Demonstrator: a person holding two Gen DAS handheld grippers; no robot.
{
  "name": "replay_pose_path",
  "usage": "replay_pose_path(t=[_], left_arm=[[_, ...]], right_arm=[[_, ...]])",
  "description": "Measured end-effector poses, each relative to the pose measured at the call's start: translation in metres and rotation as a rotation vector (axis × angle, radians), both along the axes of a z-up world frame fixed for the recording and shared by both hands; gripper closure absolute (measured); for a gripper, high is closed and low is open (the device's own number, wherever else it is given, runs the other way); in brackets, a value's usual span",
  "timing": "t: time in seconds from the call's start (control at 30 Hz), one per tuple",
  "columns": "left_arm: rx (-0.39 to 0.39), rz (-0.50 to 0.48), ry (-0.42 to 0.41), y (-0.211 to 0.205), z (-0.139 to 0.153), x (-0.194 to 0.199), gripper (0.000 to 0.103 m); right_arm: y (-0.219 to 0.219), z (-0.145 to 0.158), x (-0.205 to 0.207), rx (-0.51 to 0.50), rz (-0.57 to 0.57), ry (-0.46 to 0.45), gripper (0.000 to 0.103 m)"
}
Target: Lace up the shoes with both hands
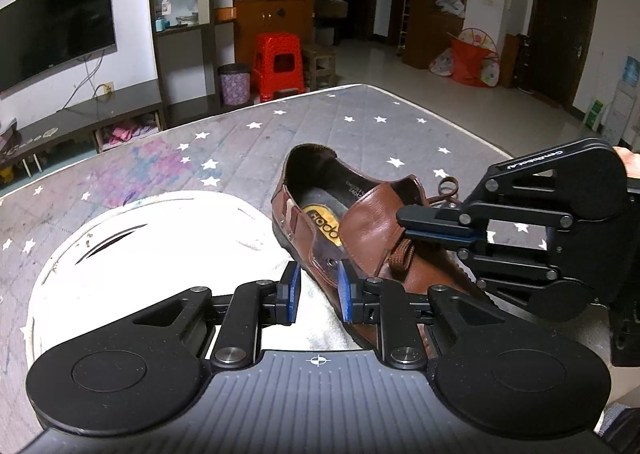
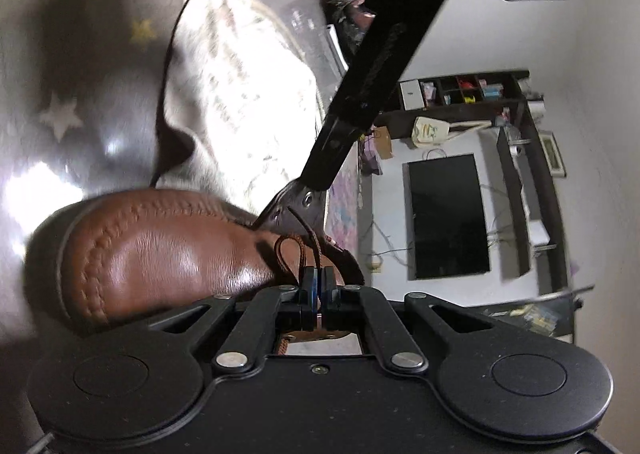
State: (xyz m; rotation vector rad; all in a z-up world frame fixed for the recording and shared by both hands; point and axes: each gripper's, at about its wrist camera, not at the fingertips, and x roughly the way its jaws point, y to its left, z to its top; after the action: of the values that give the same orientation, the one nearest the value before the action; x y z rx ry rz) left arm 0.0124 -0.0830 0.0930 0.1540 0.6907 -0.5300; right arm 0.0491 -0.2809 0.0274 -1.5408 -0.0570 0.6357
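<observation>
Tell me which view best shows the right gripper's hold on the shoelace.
The right wrist view: the right gripper is shut on the brown shoelace just above the brown leather shoe. The left wrist view shows it side-on, the pinch hidden.

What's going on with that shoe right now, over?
Left gripper open beside shoe. Right gripper shut on lace. Nothing in the way.
</observation>
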Motion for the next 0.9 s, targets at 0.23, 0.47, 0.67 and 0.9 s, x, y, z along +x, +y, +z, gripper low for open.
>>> replay_pose_path(t=[0.23, 0.47, 0.67, 0.9], left_arm=[[-0.004, 0.000, 0.000, 0.001, 0.000, -0.001, 0.082], [-0.002, -0.007, -0.008, -0.001, 0.002, -0.002, 0.082], [0.033, -0.041, -0.039, -0.006, 0.006, -0.009, 0.079], [0.109, -0.152, -0.046, -0.022, -0.003, -0.019, 0.079]], right_arm=[[0.002, -0.007, 0.002, -0.039, 0.013, -0.026, 0.102], [0.008, -0.015, -0.005, -0.091, 0.060, -0.037, 0.102], [0.012, -0.014, -0.006, -0.112, 0.083, -0.025, 0.101], [0.012, -0.009, -0.004, -0.098, 0.071, -0.002, 0.101]])
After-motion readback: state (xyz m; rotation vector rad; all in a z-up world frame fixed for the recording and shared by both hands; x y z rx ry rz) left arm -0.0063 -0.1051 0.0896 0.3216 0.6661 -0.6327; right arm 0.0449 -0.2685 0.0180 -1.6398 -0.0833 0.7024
